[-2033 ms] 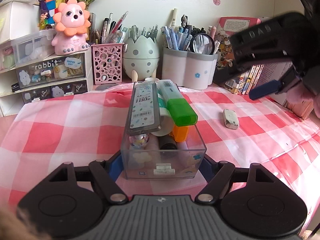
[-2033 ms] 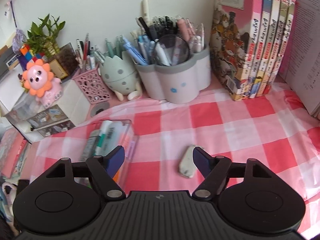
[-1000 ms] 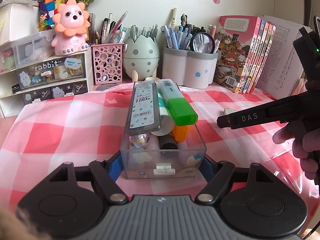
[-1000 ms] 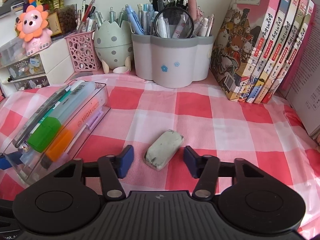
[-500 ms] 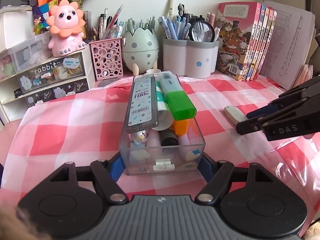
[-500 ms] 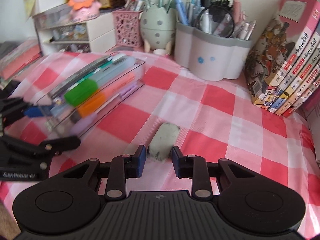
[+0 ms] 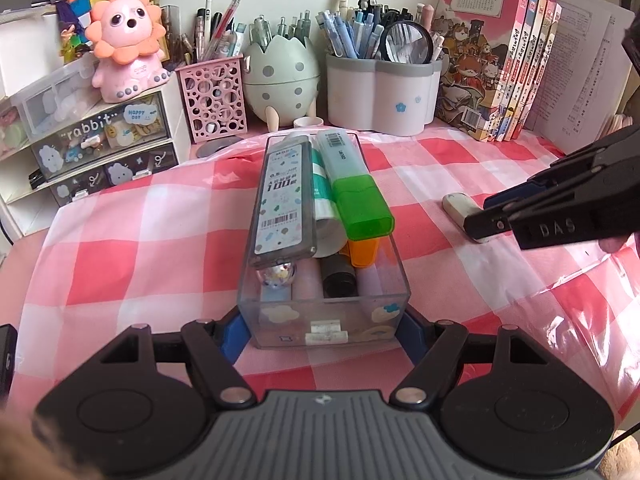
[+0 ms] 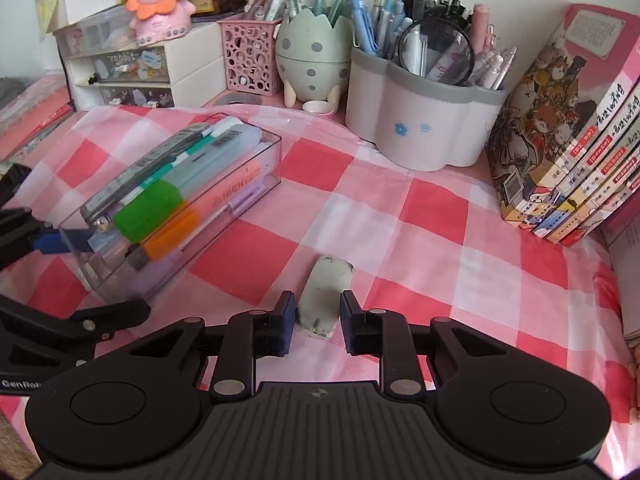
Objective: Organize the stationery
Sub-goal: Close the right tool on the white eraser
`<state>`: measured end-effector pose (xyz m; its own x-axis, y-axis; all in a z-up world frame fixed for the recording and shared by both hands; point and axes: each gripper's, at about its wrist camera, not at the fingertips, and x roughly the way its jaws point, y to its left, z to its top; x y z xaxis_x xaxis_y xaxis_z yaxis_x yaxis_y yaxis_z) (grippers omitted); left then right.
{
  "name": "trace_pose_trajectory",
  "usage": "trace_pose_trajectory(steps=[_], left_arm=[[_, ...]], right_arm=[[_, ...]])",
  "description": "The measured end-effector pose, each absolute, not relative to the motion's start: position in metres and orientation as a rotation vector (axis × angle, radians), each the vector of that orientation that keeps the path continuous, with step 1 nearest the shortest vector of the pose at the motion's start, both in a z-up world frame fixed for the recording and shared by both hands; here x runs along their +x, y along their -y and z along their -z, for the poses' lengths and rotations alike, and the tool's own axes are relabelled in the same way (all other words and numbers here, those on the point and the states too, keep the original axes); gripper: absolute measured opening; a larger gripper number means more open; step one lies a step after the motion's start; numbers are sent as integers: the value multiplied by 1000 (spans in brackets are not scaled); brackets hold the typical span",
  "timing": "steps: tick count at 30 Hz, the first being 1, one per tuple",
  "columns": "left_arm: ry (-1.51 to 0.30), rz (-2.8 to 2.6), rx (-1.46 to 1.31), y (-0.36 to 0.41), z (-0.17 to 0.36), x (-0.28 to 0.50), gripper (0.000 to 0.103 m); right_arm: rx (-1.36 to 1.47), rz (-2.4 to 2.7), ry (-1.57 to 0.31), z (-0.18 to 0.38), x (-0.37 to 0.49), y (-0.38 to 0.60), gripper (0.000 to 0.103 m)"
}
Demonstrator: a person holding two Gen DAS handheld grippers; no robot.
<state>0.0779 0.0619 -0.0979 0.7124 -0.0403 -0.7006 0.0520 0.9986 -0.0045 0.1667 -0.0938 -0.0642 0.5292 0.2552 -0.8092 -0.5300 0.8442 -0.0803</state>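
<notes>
Nearest the front edge of the desk, the right claw (image 8: 317, 322) straddles a small grey-white smudged rubber eraser (image 8: 325, 295) lying flat on the pink-and-white checked plastic cloth (image 8: 420, 236); its jaws are closing, the blue pads just beside the eraser's two long sides, and whether they already press on it I cannot tell. Such an eraser should be light, slightly soft and grippy, so a hold across its narrow middle ought to keep it from pivoting, though the glossy cloth beneath may let it slide if nudged. To the left, the left claw (image 7: 325, 330) is clamped on the near end of a clear rectangular plastic pencil box (image 7: 324, 312), stiff and smooth-walled, probably fairly heavy with its load: a grey refill case (image 7: 282, 200), a green-capped highlighter (image 7: 354, 196) and an orange one (image 7: 362, 250) stacked above the rim. That heap leaves little room, and something could roll off if the box tips. Further back, along the desk's rear edge, stand a pink perforated pen cup (image 8: 250, 58), an egg-shaped green holder (image 8: 310, 60), a grey-rimmed flower-shaped pen pot (image 8: 420, 120) and a row of pink-spined books (image 8: 572, 184), all well apart from the eraser.
</notes>
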Motion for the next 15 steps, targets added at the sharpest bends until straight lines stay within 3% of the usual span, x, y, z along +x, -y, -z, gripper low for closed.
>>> trace_pose_trajectory(steps=[3,5,12,14,15], left_arm=[[-783,56,22,-62,97,78,49],[-790,61,25,-63,96,79,49],[-796,72,29,-64,96,80,49],[-792,76,26,-65,97,79,49],[-791,77,25,-65,97,79,49]], right_arm=[[-298,-497,-905,58,170,98,22],[-256,-570,-905,48,169,99,0],[-301,-679,-885,27,166,82,0],[-321,-661,-892,30,166,80,13],[-322,-649,-889,31,165,81,26]])
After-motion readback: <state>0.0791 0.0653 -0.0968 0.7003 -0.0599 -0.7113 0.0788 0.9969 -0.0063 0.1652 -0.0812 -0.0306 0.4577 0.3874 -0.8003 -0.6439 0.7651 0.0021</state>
